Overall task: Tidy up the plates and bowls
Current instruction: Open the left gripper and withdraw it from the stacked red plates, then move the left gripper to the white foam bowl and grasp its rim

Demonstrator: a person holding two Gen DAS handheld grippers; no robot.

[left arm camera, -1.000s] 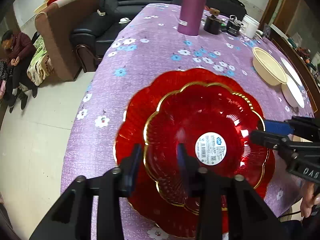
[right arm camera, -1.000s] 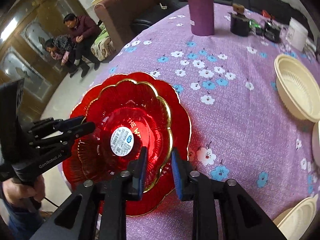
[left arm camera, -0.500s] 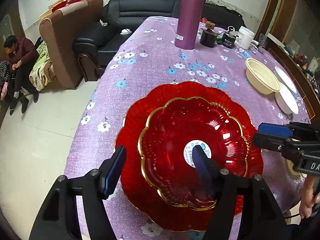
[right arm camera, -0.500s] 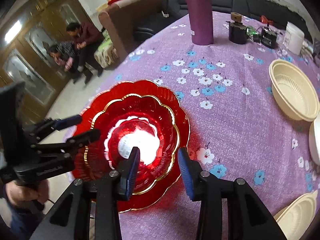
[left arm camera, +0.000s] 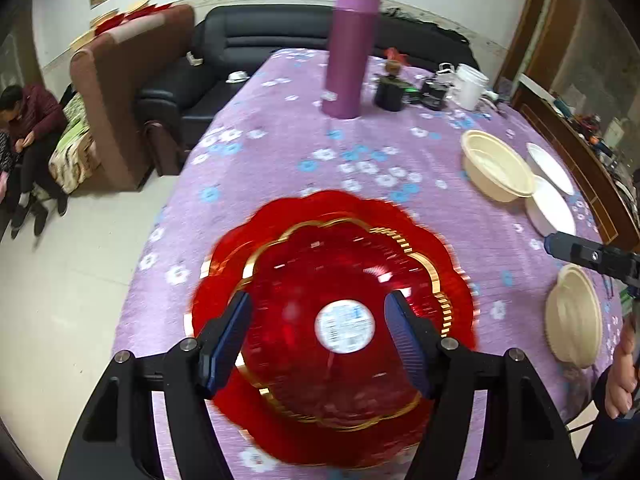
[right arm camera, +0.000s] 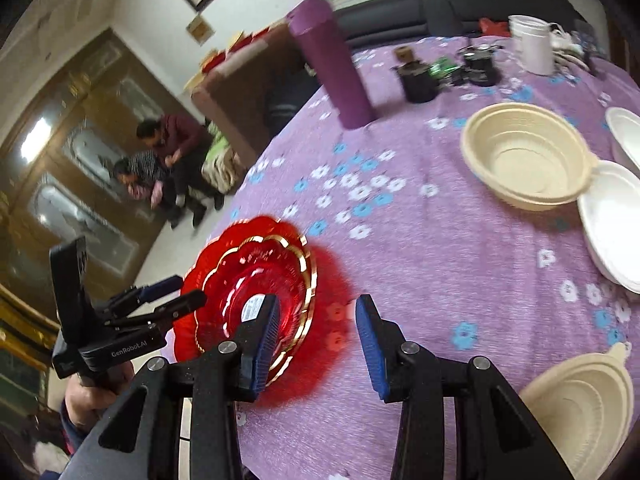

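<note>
Left wrist view: left gripper (left arm camera: 318, 336) hangs over the stacked red plates (left arm camera: 332, 248) near the table's (left arm camera: 280, 152) near-left edge, jaws parted, nothing pinched.

Right wrist view: right gripper (right arm camera: 316, 338) spread wide, empty, above the purple cloth beside the red plates; beige bowl (right arm camera: 524, 160) toward the right edge.

Red plates (left arm camera: 332, 280) motion-blurred, label (left arm camera: 345, 325) unreadable; cream bowl (right arm camera: 580, 408) cut off by frame edge.
</note>
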